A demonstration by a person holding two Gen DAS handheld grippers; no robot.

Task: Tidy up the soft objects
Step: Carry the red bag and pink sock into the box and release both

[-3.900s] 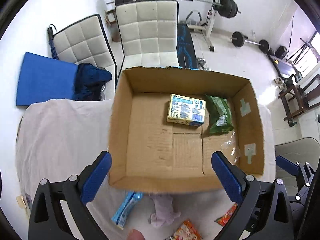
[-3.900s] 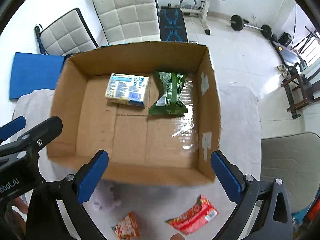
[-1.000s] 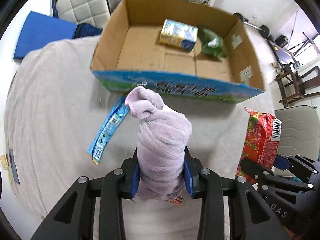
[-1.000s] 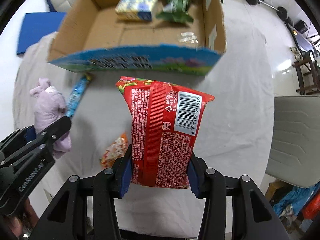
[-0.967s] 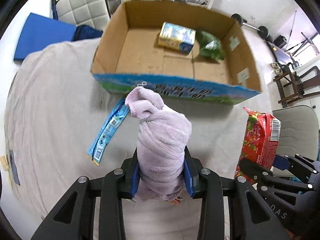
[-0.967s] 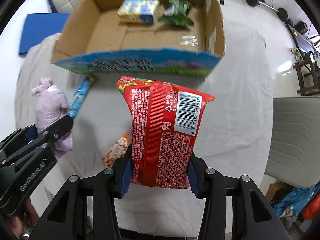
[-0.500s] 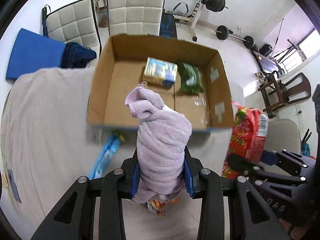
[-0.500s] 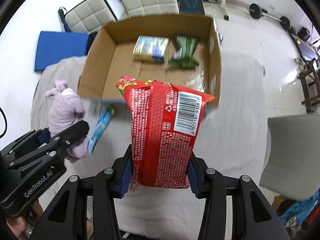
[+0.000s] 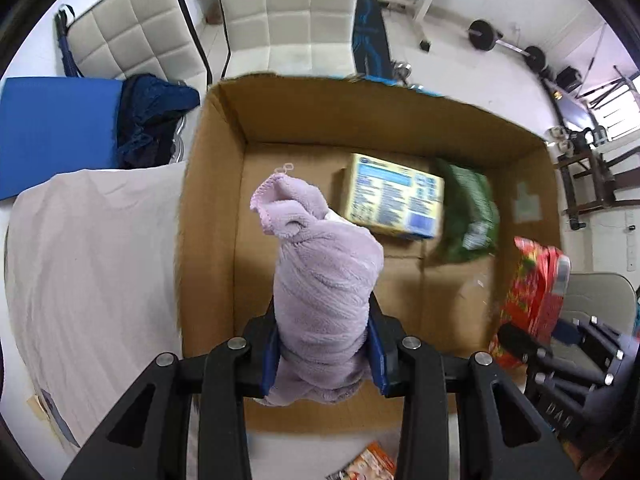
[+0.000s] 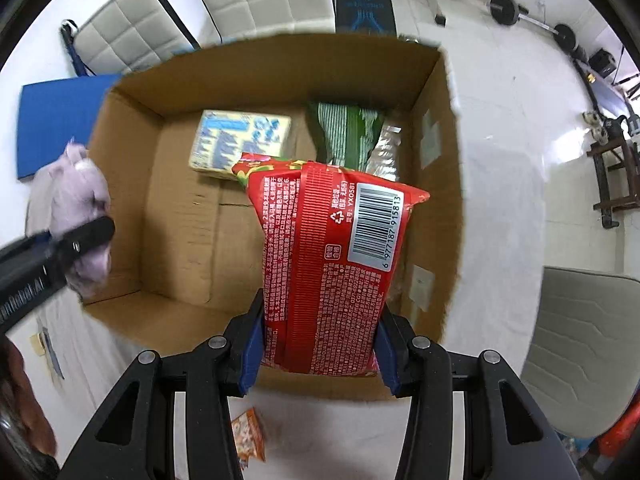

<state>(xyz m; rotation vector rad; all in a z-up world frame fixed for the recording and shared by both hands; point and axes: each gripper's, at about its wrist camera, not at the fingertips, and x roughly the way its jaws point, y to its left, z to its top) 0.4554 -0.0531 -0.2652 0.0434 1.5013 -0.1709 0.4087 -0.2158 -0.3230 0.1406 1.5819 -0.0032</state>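
My left gripper (image 9: 322,350) is shut on a rolled lilac towel (image 9: 324,280) and holds it above the near left part of an open cardboard box (image 9: 208,208). My right gripper (image 10: 320,350) is shut on a red snack packet (image 10: 332,264) held upright over the near right part of the same box (image 10: 444,184). The towel (image 10: 78,216) and the left gripper show at the left of the right wrist view; the red packet (image 9: 536,292) shows at the right of the left wrist view. Inside the box lie a yellow-blue carton (image 9: 394,202) and a green packet (image 9: 468,216).
The box stands on a table under a pale cloth (image 9: 88,264). An orange sachet (image 10: 248,434) lies on the cloth in front of the box. White padded chairs (image 9: 288,12), a blue mat (image 9: 52,128) and weight gear (image 9: 504,44) stand behind; a grey chair (image 10: 584,344) is at right.
Both grippers have moved forward and up with their loads, from in front of the box to over its open top. The blue sachet on the cloth has dropped out of view.
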